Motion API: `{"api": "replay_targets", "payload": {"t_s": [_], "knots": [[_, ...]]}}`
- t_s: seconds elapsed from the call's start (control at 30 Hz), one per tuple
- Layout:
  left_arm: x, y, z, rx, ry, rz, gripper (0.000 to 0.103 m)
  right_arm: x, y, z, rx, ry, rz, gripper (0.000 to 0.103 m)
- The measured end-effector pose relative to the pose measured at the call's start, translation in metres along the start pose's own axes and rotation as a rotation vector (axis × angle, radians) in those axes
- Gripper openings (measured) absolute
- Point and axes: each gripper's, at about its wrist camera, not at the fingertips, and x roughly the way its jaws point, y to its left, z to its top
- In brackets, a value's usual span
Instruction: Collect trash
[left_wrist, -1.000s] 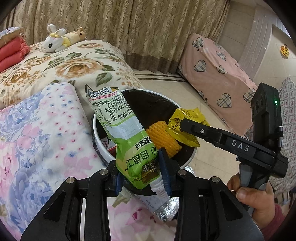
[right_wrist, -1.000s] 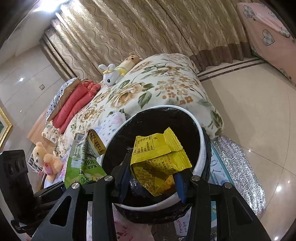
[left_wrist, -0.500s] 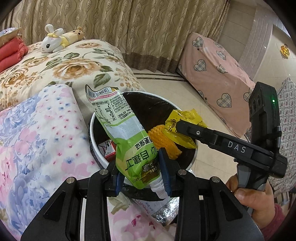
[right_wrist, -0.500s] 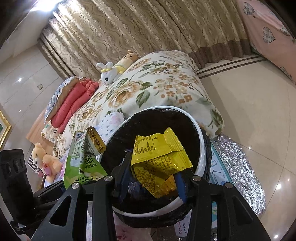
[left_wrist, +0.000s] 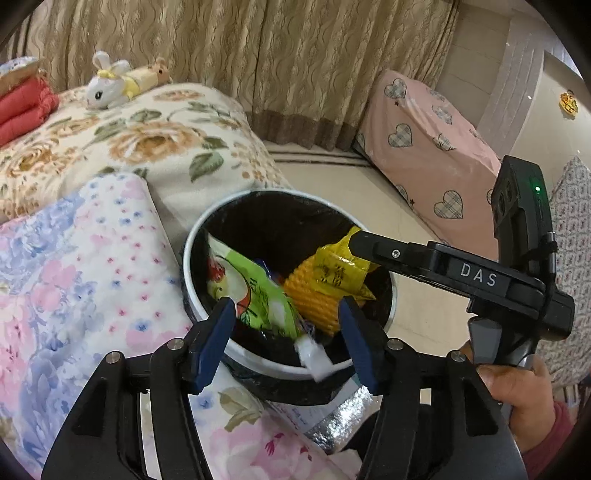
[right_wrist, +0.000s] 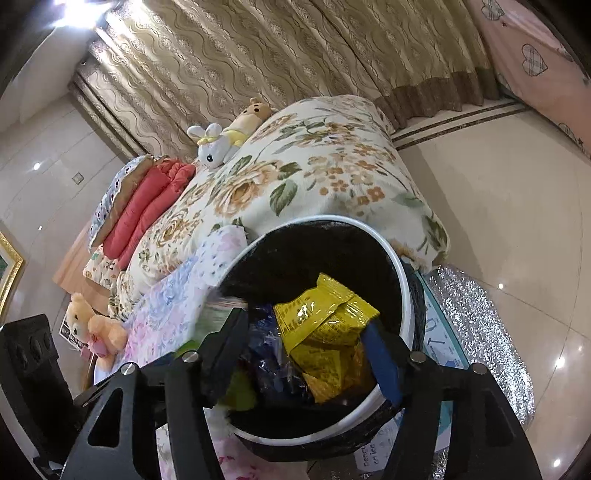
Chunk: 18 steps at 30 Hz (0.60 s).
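Observation:
A white-rimmed bin (left_wrist: 190, 258) with a black liner stands beside the bed. My left gripper (left_wrist: 286, 314) hangs over its near rim with jaws opening. The green pouch (left_wrist: 255, 295) lies loose in the bin between the blue pads, touching neither, and its white spout (left_wrist: 314, 356) rests on the rim. My right gripper (right_wrist: 306, 328) is over the bin (right_wrist: 404, 291) too, jaws opening. The yellow wrapper (right_wrist: 325, 314) sags between its fingers onto the trash. In the left wrist view that wrapper (left_wrist: 340, 267) lies on an orange foam net (left_wrist: 314, 301) below the right gripper's finger (left_wrist: 373, 247).
A flowered quilt (left_wrist: 155, 147) and a pastel blanket (left_wrist: 74, 288) lie left of the bin. A plush rabbit (left_wrist: 107, 88) sits on the bed. A pink heart-print cover (left_wrist: 424, 147) is at the back right. Silver foil (right_wrist: 476, 332) lies on the tiled floor. A hand (left_wrist: 517, 387) holds the right gripper.
Both pairs of jaws have spread apart. The green pouch has dropped from the left gripper's hold into the bin. The yellow wrapper has sunk lower between the right fingers.

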Motion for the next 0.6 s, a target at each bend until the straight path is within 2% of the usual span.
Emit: {"api": "replay_targets", "payload": {"t_s": [0.2,0.37,0.6], "knots": [[-0.017,0.008,-0.009,-0.024,-0.035,0.014,0.059,-0.009,0.003,-0.003,0.003,-0.022,0.01,0.066],[-0.037,0.024,-0.032,-0.093,-0.059,0.025,0.059,-0.021,0.01,-0.014,0.004,-0.049,0.024,0.068],[-0.068,0.042,-0.073,-0.168,-0.091,0.053,0.06,-0.04,0.038,-0.051,-0.041,-0.087,0.052,0.075]]}}
